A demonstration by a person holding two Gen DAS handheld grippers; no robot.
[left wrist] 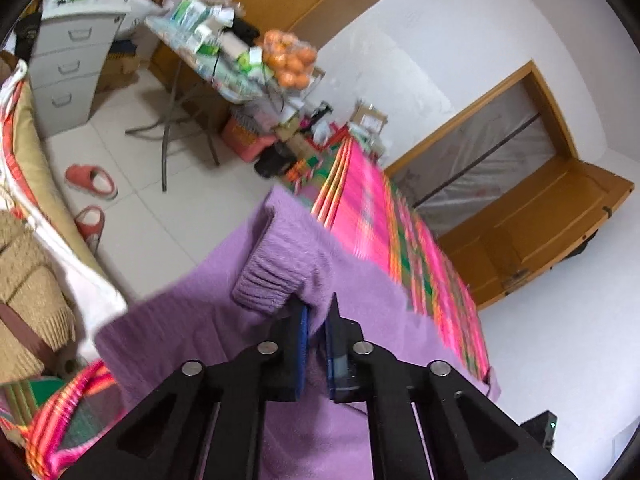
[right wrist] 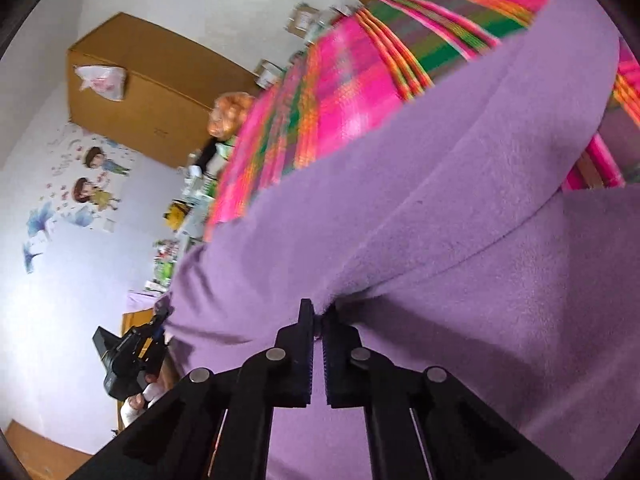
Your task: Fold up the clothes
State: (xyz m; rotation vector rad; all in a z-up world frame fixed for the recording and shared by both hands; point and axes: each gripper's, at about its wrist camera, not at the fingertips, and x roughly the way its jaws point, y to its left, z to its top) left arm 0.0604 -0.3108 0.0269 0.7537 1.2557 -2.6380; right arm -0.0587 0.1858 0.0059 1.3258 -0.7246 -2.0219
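Note:
A purple knitted sweater lies spread on a bed with a pink, green and orange striped sheet. One ribbed cuff is folded across the body. My left gripper is shut on a pinch of the sweater just below that cuff. In the right wrist view the sweater fills most of the frame over the striped sheet. My right gripper is shut on a fold at its near edge. The left gripper shows there too, at the sweater's far left edge, with a hand behind it.
A folding table piled with boxes and a bag of oranges stands across the tiled floor. A grey drawer cabinet and red slippers are on the left. A wooden door is on the right.

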